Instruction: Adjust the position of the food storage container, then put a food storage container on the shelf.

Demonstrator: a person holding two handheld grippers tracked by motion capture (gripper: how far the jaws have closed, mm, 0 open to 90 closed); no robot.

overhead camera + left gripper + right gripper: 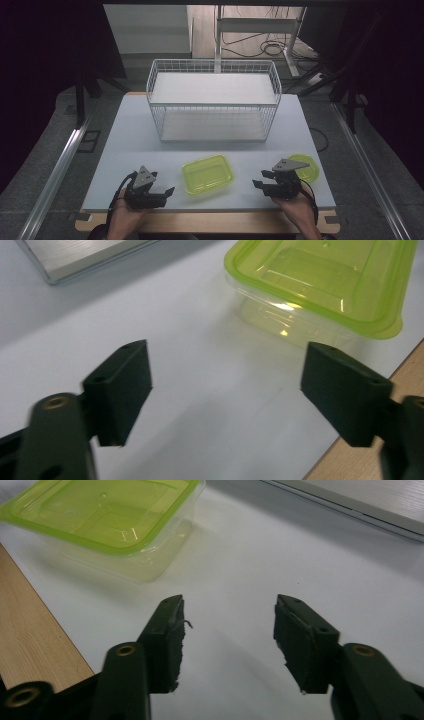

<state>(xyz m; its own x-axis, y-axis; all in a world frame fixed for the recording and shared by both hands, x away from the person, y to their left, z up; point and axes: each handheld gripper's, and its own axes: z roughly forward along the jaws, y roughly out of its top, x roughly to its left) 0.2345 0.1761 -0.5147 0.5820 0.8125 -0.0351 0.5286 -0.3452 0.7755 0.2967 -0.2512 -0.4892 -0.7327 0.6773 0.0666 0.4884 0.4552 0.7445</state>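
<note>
the yellow-green lidded container (207, 173) sits on the white table (130, 135) near the middle of its near edge, lid on, between the two hands. the left claw (167, 192) rests low by the near left corner, its jaws spread with nothing but bare table between them; in the left gripper view the container (320, 285) lies ahead, apart from the pads. the right claw (260, 180) hovers near the near right corner, jaws parted and empty, the container (105, 520) ahead of it and untouched. a round green lid (306, 167) lies just behind the right claw. a white wire basket (212, 100) stands at the far edge.
</note>
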